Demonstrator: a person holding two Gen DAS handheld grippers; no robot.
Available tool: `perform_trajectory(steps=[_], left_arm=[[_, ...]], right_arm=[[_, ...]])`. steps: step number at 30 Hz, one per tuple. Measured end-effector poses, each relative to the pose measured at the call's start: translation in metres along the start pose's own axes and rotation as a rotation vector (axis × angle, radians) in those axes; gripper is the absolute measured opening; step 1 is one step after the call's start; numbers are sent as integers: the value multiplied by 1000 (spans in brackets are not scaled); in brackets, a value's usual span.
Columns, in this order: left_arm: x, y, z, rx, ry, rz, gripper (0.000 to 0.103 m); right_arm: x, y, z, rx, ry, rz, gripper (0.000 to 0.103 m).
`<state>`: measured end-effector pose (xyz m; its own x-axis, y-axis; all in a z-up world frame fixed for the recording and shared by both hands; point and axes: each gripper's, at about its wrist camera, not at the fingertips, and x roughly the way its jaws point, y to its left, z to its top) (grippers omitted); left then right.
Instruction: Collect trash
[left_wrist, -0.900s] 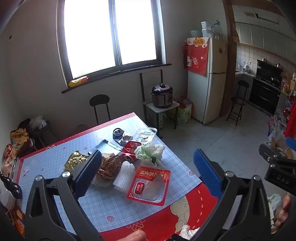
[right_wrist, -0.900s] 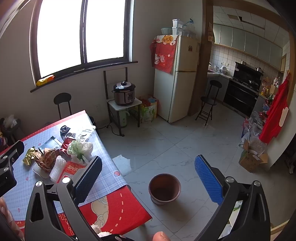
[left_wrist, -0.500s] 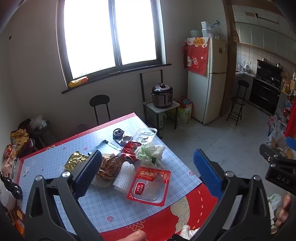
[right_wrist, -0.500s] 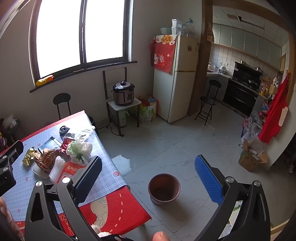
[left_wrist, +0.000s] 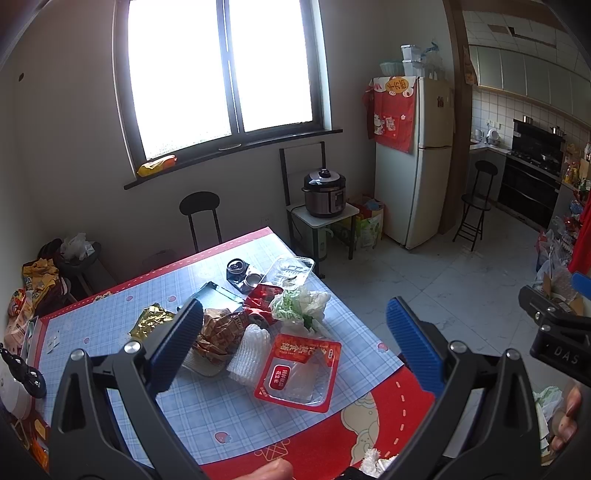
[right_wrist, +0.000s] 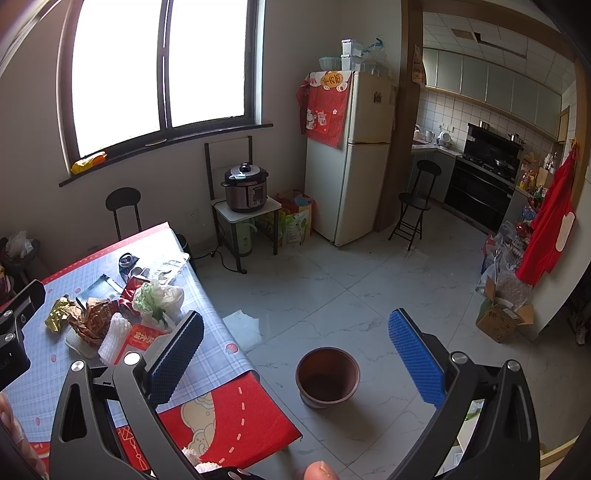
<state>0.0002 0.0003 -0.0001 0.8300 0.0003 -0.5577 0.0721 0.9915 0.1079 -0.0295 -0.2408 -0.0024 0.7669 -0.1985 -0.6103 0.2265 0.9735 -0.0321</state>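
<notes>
Both grippers, left (left_wrist: 295, 350) and right (right_wrist: 295, 354), hover with jaws spread wide and empty, ready for a first pick. Wrappers and a red tray (left_wrist: 299, 369) lie heaped mid-table (left_wrist: 207, 417); a brown bucket (right_wrist: 327, 376) waits on the floor beside it, likely for the trash.

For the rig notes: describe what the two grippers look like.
Both the left gripper and the right gripper have black plastic frames with cut-out arms, silver screws and ribbed blue pads. The right gripper's body reads "DAS" in white.
</notes>
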Motion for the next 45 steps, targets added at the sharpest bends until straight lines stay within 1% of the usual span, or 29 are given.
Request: perform_trajectory(steps=[15,17,21,26,30,33,45], left_arm=[[0,0,0,0,-3,1,98],[0,0,0,0,-3,1,98],[2,-2,8,0,-2,-3,98],[3,-2,8,-1,-1,-7,98],[-3,-1,13,-2,-2,-9,98],[-3,-2,10,-1,1,-11,98],[-3,-1,8,-1,0,-11,98]], right_arm=[[1,2,-3,5,1,2,98],[1,-3,-1,6,2,3,98],[2,-3,3,7,4,2,98],[1,-6,3,6,3,1,98],[2,-6,3,8,3,1,98],[1,-6,-2,11,5,-2,98],[2,-6,-3,12,4,-2,98]])
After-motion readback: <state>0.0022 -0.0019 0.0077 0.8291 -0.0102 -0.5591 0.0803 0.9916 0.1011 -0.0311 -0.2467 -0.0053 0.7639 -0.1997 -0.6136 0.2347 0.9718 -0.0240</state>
